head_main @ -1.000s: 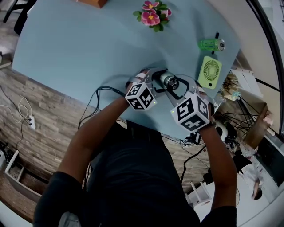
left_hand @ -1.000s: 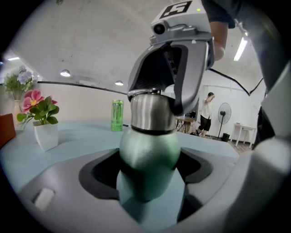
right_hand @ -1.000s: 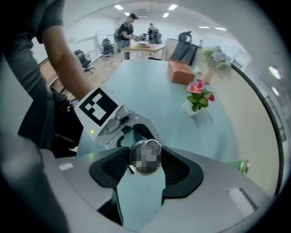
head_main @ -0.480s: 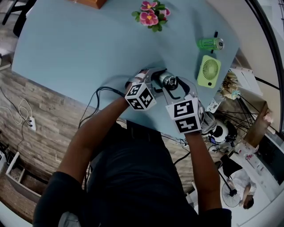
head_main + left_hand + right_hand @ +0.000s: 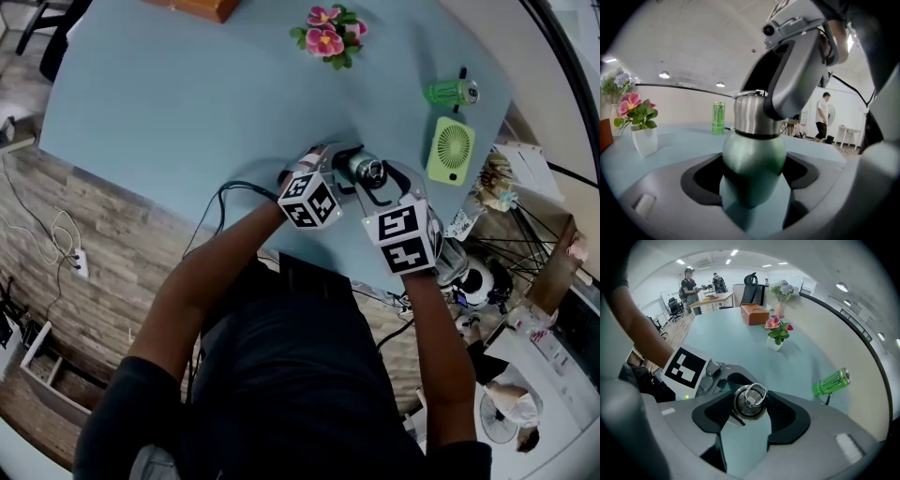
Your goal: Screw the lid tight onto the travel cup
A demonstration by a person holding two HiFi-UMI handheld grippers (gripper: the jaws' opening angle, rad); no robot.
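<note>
Between the right hand-held gripper's jaws sits the travel cup's lid.

Blue table, seen from the cup: flowers at twelve o'clock, can at two, fan at three, box at ten.

The blue table bears potted pink flowers, a green can, a green fan.
</note>
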